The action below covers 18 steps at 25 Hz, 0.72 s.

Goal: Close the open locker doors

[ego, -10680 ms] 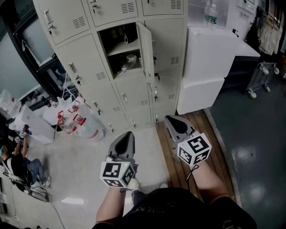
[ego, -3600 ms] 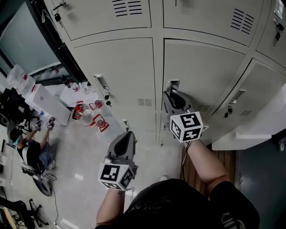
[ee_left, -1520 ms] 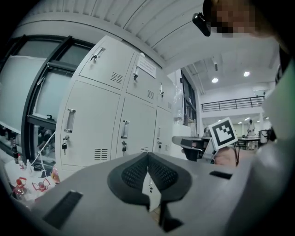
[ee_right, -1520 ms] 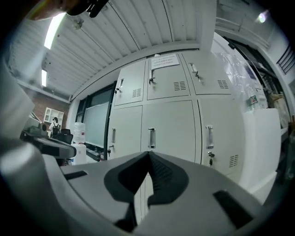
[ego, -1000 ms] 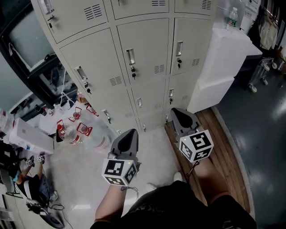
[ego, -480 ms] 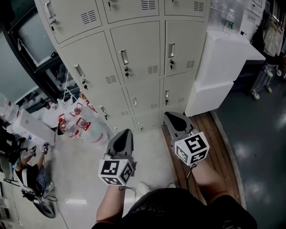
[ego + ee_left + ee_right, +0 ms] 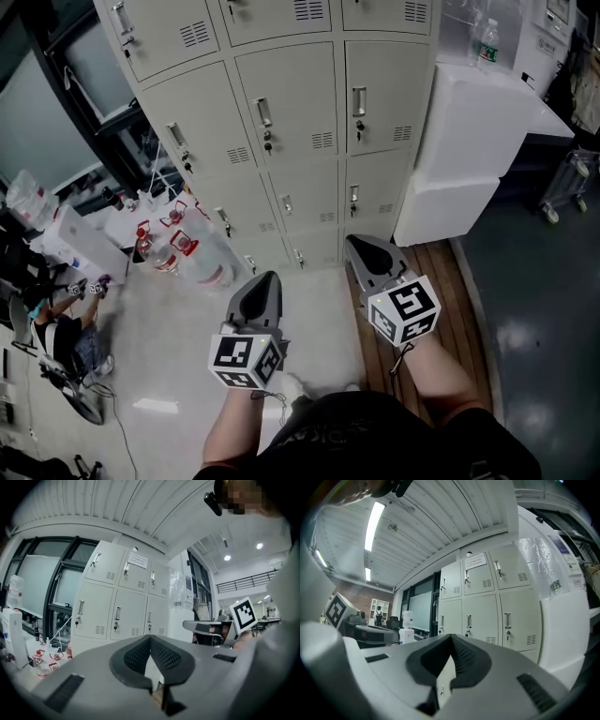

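Note:
The beige lockers [image 7: 291, 103] stand ahead of me, and every door in view is flush and closed. The same closed doors show in the left gripper view [image 7: 122, 616] and in the right gripper view [image 7: 487, 616]. My left gripper [image 7: 265, 279] hangs low over the pale floor, well short of the lockers, shut with nothing between its jaws. My right gripper [image 7: 359, 244] is held beside it near the bottom row, also shut and empty. The tips meet in both gripper views: left gripper [image 7: 150, 637], right gripper [image 7: 451, 636].
A tall white box stack [image 7: 459, 141] with a water bottle [image 7: 485, 42] on top stands right of the lockers. Large water jugs with red handles [image 7: 178, 258] sit at the lockers' left foot. A seated person [image 7: 66, 337] is at far left. Wooden flooring [image 7: 459, 300] lies under my right side.
The locker door that stood open is now closed, after my right gripper was against it. Since then I have stepped back; both grippers hang low and shut.

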Motion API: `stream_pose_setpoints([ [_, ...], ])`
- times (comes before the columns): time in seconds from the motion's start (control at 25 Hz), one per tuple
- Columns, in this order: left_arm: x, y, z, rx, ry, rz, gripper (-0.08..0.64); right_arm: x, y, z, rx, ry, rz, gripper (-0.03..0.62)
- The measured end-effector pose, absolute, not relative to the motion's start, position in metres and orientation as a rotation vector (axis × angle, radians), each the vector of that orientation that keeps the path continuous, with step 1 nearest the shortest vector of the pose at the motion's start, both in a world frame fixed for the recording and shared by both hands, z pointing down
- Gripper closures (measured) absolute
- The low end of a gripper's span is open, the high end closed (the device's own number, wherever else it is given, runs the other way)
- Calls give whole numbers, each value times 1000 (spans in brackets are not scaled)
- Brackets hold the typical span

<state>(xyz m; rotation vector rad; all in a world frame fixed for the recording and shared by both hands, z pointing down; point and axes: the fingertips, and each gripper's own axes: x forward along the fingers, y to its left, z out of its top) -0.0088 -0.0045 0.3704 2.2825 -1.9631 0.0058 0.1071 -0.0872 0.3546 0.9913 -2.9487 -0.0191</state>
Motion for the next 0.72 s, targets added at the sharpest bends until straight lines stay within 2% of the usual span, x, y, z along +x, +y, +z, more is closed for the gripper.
stream_pose_setpoints([
  [0.72,25,17,363,2257,-2025,-23,555,136,-69,347,921,-2990,-34,592],
])
